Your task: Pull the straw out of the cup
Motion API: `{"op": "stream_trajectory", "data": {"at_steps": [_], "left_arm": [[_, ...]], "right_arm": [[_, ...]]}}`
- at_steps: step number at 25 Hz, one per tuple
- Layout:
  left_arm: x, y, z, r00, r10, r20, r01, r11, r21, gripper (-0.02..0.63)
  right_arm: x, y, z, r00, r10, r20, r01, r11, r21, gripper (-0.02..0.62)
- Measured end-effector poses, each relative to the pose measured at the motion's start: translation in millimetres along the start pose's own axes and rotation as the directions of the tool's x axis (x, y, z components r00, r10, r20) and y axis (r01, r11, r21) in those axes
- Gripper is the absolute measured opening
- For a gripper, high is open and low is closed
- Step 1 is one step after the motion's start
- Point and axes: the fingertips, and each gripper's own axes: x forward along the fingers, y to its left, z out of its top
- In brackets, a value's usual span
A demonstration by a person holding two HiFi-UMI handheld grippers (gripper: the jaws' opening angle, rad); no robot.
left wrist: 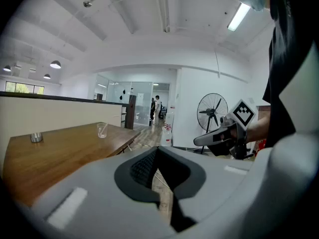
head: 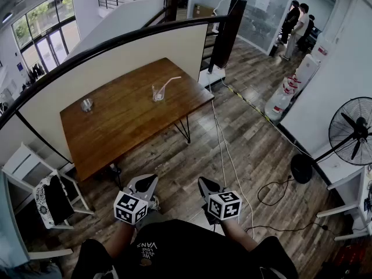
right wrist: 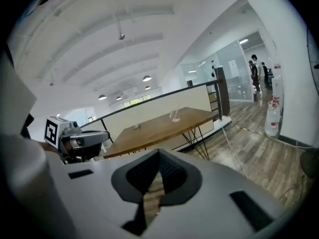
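Note:
A clear cup (head: 158, 92) with a pale straw (head: 170, 83) leaning out of it to the right stands near the far right of the wooden table (head: 122, 121). It also shows small as the cup (left wrist: 102, 130) in the left gripper view and the cup (right wrist: 175, 116) in the right gripper view. My left gripper (head: 147, 182) and right gripper (head: 204, 183) are held close to my body, well short of the table. The left gripper (left wrist: 158, 156) and the right gripper (right wrist: 159, 159) both have their jaws shut with nothing in them.
A small metal container (head: 86, 104) sits on the table's left part. A white chair (head: 35, 190) stands at the left, cables (head: 224, 150) run over the wood floor, water bottles (head: 280, 100) and a standing fan (head: 354, 130) are at the right. People (head: 296, 17) stand far off.

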Motion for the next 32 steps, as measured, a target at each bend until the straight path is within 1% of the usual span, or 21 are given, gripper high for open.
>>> {"op": "stream_trajectory", "data": {"at_steps": [3, 5, 6, 7, 8, 9, 10, 11, 13, 18, 21, 27, 32], "left_arm": [[4, 7, 2, 1.0, 0.023, 0.02, -0.023, 1.0, 0.001, 0.012], [6, 13, 2, 0.998, 0.046, 0.031, -0.046, 0.999, -0.008, 0.014], [7, 16, 1, 0.998, 0.053, 0.036, -0.053, 0.998, -0.021, 0.025], [9, 19, 0, 0.998, 0.058, 0.037, -0.057, 0.998, -0.035, 0.047], [11, 23, -1, 0.998, 0.061, 0.032, -0.06, 0.997, -0.047, 0.103], [13, 26, -4, 0.998, 0.062, 0.024, -0.06, 0.997, -0.055, 0.154], [17, 30, -6, 0.998, 0.059, 0.015, -0.058, 0.997, -0.059, 0.169], [22, 34, -8, 0.998, 0.054, 0.01, -0.054, 0.997, -0.061, 0.169], [36, 45, -6, 0.999, 0.042, 0.011, -0.042, 0.997, -0.062, 0.17], [71, 79, 19, 0.999, 0.011, 0.041, -0.01, 0.999, -0.045, 0.175], [85, 106, 32, 0.999, 0.001, 0.045, 0.0, 0.999, -0.037, 0.178], [101, 166, 43, 0.999, 0.009, 0.037, -0.007, 0.999, -0.044, 0.181], [115, 211, 48, 1.0, 0.001, 0.026, 0.0, 0.999, -0.049, 0.181]], "right_arm": [[7, 0, 10, 0.998, 0.035, 0.057, -0.037, 0.999, 0.035, 0.014], [10, -2, 16, 0.996, 0.04, 0.085, -0.043, 0.998, 0.043, 0.02], [12, -4, 19, 0.995, 0.039, 0.097, -0.043, 0.998, 0.047, 0.02], [14, -5, 22, 0.993, 0.04, 0.109, -0.046, 0.997, 0.054, 0.022], [16, -6, 26, 0.992, 0.044, 0.121, -0.052, 0.997, 0.064, 0.035], [19, -6, 29, 0.99, 0.049, 0.13, -0.059, 0.995, 0.075, 0.089], [23, -7, 31, 0.989, 0.052, 0.136, -0.064, 0.994, 0.084, 0.154], [28, -9, 33, 0.989, 0.053, 0.138, -0.066, 0.994, 0.089, 0.164], [40, -14, 39, 0.989, 0.048, 0.137, -0.061, 0.994, 0.093, 0.164], [75, -27, 57, 0.993, 0.03, 0.118, -0.043, 0.993, 0.113, 0.164], [101, -35, 74, 0.993, 0.017, 0.115, -0.031, 0.992, 0.118, 0.164], [154, -41, 103, 0.994, 0.006, 0.113, -0.021, 0.991, 0.133, 0.164], [194, -43, 120, 0.994, -0.007, 0.114, -0.01, 0.989, 0.147, 0.164]]}}
